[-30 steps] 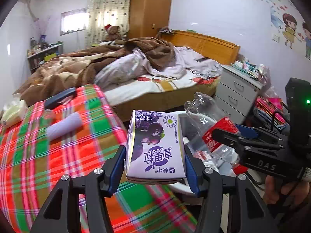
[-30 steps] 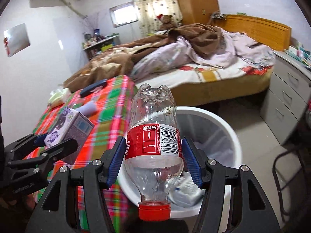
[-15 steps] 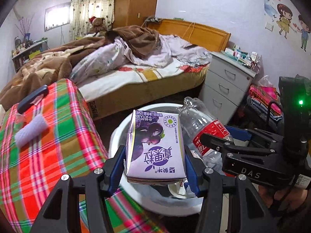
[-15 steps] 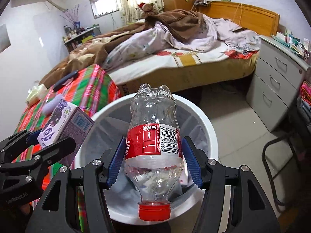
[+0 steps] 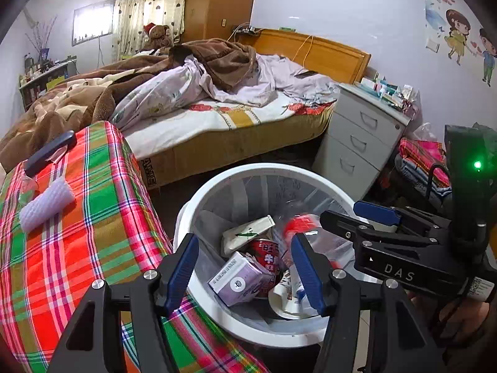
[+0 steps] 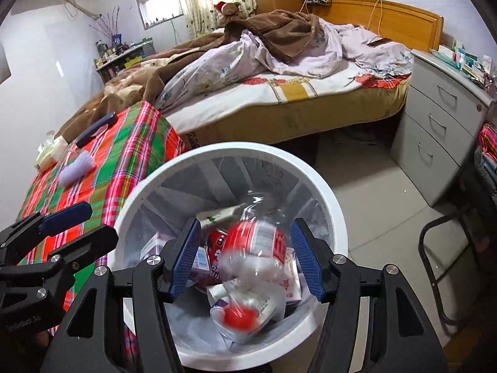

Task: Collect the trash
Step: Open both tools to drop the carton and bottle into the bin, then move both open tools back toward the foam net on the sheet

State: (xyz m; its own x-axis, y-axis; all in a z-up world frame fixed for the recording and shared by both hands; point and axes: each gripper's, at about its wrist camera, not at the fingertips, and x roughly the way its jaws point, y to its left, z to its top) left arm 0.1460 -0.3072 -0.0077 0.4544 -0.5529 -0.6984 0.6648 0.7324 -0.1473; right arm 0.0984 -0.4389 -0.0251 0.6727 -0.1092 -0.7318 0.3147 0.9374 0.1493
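Note:
A white round trash bin (image 5: 236, 176) (image 6: 323, 183) with a clear liner stands on the floor beside the table. My left gripper (image 5: 244, 267) is open and empty above it. The purple juice carton (image 5: 240, 278) lies inside among other trash. My right gripper (image 6: 245, 258) is open and empty above the bin. The clear plastic bottle (image 6: 254, 267) with a red label and red cap is blurred, falling into the bin; it also shows blurred in the left wrist view (image 5: 299, 227). The right gripper shows at the right of the left wrist view (image 5: 372, 227).
A table with a red and green plaid cloth (image 5: 77, 233) (image 6: 124, 155) lies left of the bin, holding a white foam roll (image 5: 46, 205), a dark case (image 5: 49, 152) and a tissue pack (image 6: 49, 154). A bed (image 5: 217, 108), grey drawers (image 5: 360, 143) and a chair frame (image 6: 441, 264) surround the floor.
Both grippers have opened over the bin. The purple carton has dropped from the left gripper into the bin and the bottle has left the right gripper and is falling in.

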